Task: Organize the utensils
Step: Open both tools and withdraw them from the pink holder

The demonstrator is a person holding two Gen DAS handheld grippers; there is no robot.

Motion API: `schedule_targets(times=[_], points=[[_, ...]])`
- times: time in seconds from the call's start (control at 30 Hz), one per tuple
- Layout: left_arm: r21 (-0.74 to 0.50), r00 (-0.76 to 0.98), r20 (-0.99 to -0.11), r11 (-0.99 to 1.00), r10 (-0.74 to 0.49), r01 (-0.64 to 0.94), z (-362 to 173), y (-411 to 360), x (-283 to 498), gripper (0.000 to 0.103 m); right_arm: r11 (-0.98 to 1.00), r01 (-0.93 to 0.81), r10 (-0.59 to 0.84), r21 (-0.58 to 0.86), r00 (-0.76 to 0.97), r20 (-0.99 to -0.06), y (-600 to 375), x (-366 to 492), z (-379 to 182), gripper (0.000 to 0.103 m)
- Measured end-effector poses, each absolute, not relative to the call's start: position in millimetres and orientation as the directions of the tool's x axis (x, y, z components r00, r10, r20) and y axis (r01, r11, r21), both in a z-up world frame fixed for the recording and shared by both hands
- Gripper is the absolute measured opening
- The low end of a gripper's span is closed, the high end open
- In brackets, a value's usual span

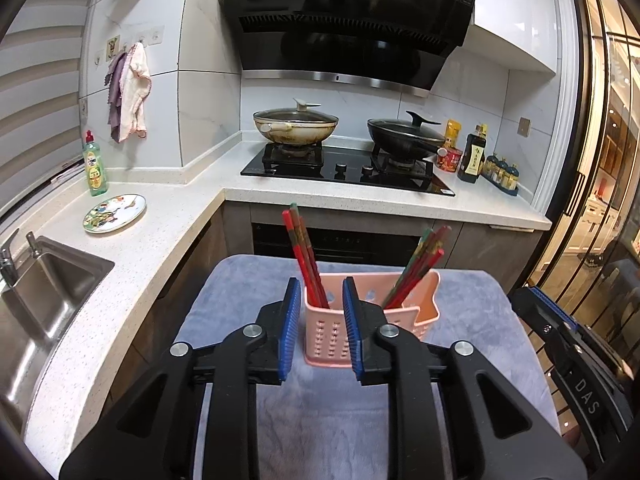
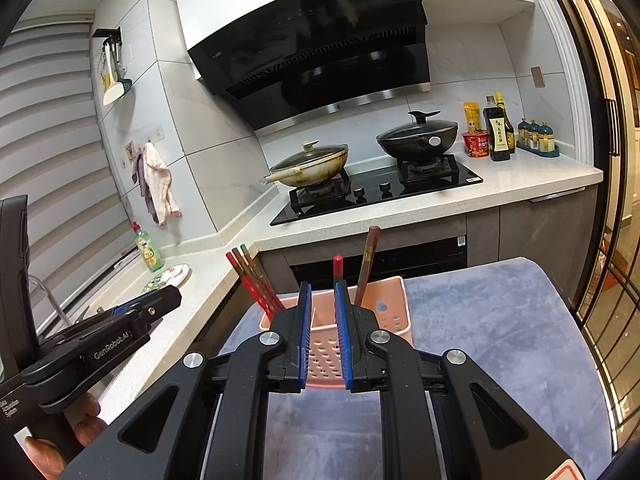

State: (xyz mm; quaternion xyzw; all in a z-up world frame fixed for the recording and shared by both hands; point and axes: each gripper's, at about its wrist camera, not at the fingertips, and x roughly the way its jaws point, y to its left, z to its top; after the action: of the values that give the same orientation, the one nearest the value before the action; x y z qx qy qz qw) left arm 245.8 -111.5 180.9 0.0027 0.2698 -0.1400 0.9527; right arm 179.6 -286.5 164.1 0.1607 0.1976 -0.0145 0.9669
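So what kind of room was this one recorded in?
A home kitchen, most likely: a gas hob with two lidded woks under a range hood, and a steel sink set into the counter.

The left hand-held gripper (image 1: 320, 322) hides part of the pink holder (image 1: 424, 300), and the chopsticks' (image 1: 308, 256) lower ends are hidden inside it.

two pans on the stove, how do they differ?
The left pan is cream-coloured with stained, browned sides; the right pan is black all over. The left pan's lid is clear glass with a pale knob; the right pan's lid looks dark, with a black handle. Both sit lidded on burners of the black stove.
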Motion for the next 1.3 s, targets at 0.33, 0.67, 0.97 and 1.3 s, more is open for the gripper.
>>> schedule_targets(times=[0.33,0.67,0.97,1.3], points=[[-0.035,0.803,-0.554,0.969,-0.221,0.243,163.5,-103.5,215.1,0.033,0.956,0.098,0.028,0.277,0.909,-0.415,-277.4,146.1,150.9,0.021],[-0.015,0.787,-0.585,0.973,-0.195,0.229,147.4,-97.5,188.4,0.041,0.954,0.131,0.006,0.270,0.891,-0.454,-276.9,117.5,135.9,0.031],[0.045,0.793,-0.591,0.976,-0.147,0.214,136.3,-97.9,167.9,0.055,0.965,0.142,-0.019,0.218,0.875,-0.483,-269.2,97.8,123.7,0.041],[0.070,0.783,-0.613,0.979,-0.111,0.194,123.7,-93.3,156.7,0.070,0.971,0.148,-0.031,0.190,0.859,-0.511,-261.8,83.6,111.5,0.048]])
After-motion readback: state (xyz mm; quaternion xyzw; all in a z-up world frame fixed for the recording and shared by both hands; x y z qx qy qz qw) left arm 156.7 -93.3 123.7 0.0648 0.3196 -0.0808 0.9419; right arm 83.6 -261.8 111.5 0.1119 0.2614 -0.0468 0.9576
